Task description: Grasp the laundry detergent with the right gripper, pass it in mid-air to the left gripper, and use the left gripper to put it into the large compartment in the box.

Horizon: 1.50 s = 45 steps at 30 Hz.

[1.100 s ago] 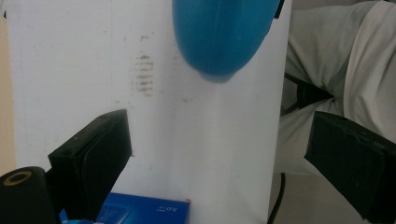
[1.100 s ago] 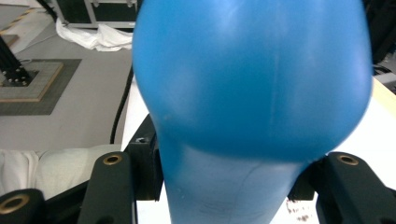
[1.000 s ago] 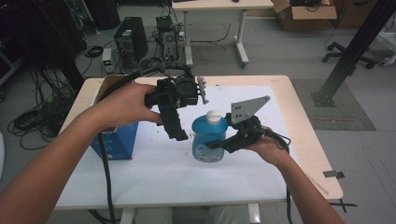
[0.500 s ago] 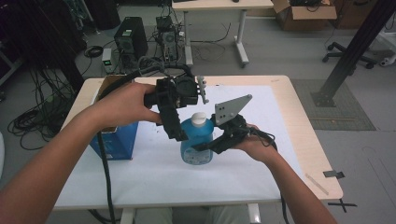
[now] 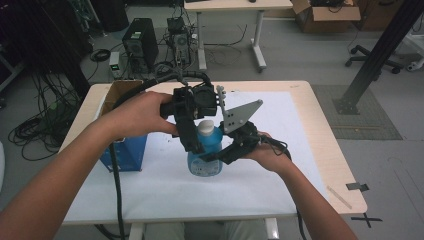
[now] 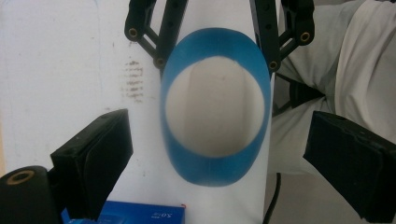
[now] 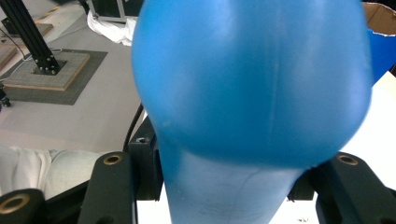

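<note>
A translucent blue plastic bottle with a white cap [image 5: 206, 147] stands upright over the white sheet covering the light wooden table [image 5: 320, 135], its long axis vertical and the cap pointing up. In the high view it sits near the middle of the sheet, between the person's two hands.

The right gripper [image 5: 220, 156] comes in from the bottle's right and is clenched on the bottle's lower body. In the right gripper view the blue body [image 7: 252, 84] bulges close to the lens and narrows toward the bottom, with a black jaw pressed against each side of it. The grey three-cornered plate [image 5: 239, 115] on this gripper tilts up beside the cap.

The left gripper [image 5: 192, 140] hangs above the bottle, its jaws pointing down along the bottle's left side. The left gripper view looks straight down onto the bottle top [image 6: 215, 112]: a white disc ringed in blue, blurred, with the two black jaws spread wide and well apart from it on either side. So this gripper is released and grips nothing. That view also shows the right gripper's black linkage [image 6: 154, 32] on both sides of the bottle, and a pale trouser leg [image 6: 355, 60] below the table's edge.

A blue cardboard box [image 5: 122, 150] with an open brown top stands on the sheet to the left, partly behind the person's left forearm [image 5: 75, 165]; one blue corner of it appears in the left gripper view [image 6: 123, 214].
</note>
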Each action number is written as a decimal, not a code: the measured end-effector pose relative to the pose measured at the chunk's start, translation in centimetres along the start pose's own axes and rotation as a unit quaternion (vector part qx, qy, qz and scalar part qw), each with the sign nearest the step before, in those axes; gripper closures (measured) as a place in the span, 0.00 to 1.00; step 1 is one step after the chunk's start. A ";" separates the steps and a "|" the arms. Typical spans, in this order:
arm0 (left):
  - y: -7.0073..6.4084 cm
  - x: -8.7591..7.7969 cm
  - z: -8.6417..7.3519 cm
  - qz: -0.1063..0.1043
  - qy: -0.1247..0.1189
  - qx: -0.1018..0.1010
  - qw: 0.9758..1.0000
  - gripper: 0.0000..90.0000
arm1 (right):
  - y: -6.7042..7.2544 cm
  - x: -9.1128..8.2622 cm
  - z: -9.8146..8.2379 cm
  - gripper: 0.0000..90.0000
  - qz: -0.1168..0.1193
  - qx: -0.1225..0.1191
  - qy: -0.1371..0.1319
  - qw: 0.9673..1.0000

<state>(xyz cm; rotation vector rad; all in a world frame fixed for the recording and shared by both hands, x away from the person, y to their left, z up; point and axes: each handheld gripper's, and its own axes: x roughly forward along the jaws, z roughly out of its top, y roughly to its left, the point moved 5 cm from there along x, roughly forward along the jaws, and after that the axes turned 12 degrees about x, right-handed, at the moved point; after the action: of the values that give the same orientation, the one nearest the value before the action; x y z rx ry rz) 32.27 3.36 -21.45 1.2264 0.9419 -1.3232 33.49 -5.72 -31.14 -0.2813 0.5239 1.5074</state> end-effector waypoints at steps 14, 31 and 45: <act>0.3 1.7 0.1 -0.011 0.008 0.003 1.000 0.12 | -0.1 0.2 0.3 0.49 0.002 0.001 0.001 1.000; 0.3 2.2 0.2 -0.023 0.006 0.006 1.000 0.24 | -0.2 0.1 0.3 0.48 0.002 -0.003 -0.001 1.000; 0.6 2.3 0.3 -0.021 0.006 0.004 1.000 0.31 | -0.2 0.1 0.3 0.48 0.001 -0.002 -0.002 1.000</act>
<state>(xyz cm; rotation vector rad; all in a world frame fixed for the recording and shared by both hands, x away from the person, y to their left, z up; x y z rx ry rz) 32.95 2.58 -23.62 1.2284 0.9770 -1.3546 33.74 -5.49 -30.92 -0.2818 0.5174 1.5106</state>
